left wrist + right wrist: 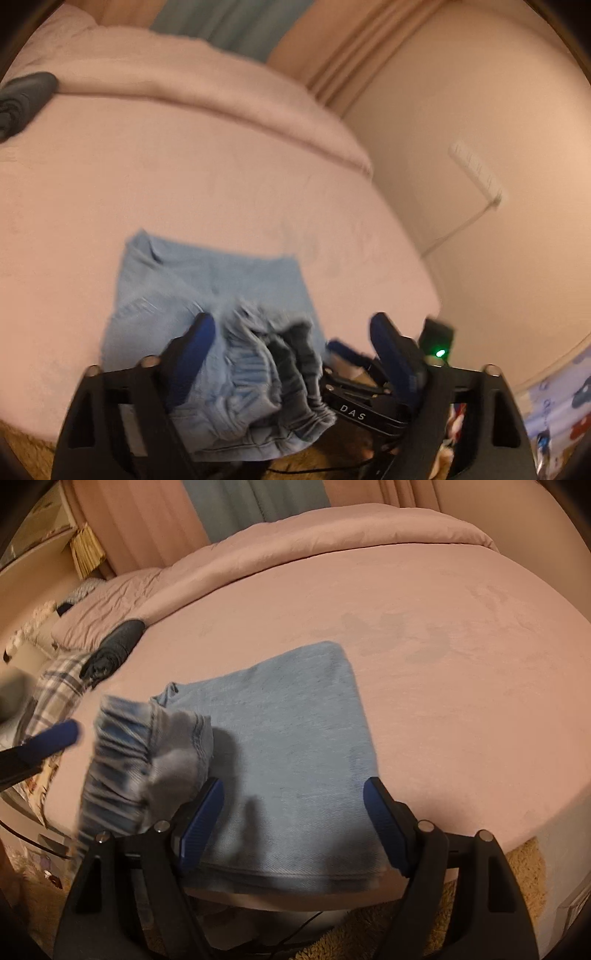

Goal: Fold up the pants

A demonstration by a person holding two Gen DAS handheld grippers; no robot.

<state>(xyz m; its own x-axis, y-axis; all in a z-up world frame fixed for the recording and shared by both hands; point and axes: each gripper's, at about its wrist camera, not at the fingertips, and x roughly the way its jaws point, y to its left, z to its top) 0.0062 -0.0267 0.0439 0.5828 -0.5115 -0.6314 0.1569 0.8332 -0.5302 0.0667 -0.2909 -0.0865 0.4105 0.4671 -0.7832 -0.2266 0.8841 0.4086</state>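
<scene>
Both claws, left (pixel 291 328) & right (pixel 293 794), open over 1 folded jeans (pixel 288 738).

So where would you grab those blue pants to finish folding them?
Probably the bunched waistband, sticking up at the near-left end of the pants on the bed. Come from the bed's near edge with the open left gripper; the raised folds give its fingers something to pinch.

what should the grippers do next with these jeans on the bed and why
Probably pull both grippers back and check the fold. The left gripper and right gripper both stand open, gripping nothing. The jeans lie folded on the bed, but the elastic waistband sits bunched at one end and may need flattening.
</scene>
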